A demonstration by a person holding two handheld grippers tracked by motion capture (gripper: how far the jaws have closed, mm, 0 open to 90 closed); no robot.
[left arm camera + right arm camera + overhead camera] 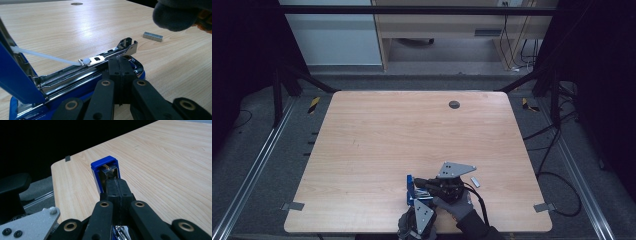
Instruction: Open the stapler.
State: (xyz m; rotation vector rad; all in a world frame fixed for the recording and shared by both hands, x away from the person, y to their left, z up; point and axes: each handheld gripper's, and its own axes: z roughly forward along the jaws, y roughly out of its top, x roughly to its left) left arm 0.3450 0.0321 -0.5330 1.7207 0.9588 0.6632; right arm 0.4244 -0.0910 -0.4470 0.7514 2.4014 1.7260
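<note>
My left tool (pixel 413 199) sits at the near desk (pixel 377 135) edge, jaws clenched together with nothing between them, tips right beside the stapler's shiny magazine rail (pixel 100 60). The blue stapler (pixel 410 189) lies open near that edge, centre-right, lid (pixel 12 72) swung up, white pusher rod (pixel 45 56) running to the spring slider. My right tool (pixel 419 181) comes in from the right, jaws also clenched with nothing in them, tips against the raised blue lid end; can't tell if they press. Just beyond on the right, a staple strip (pixel 474 182) lies on the wood, apart from the stapler. Far side: a round grommet (pixel 454 104).
</note>
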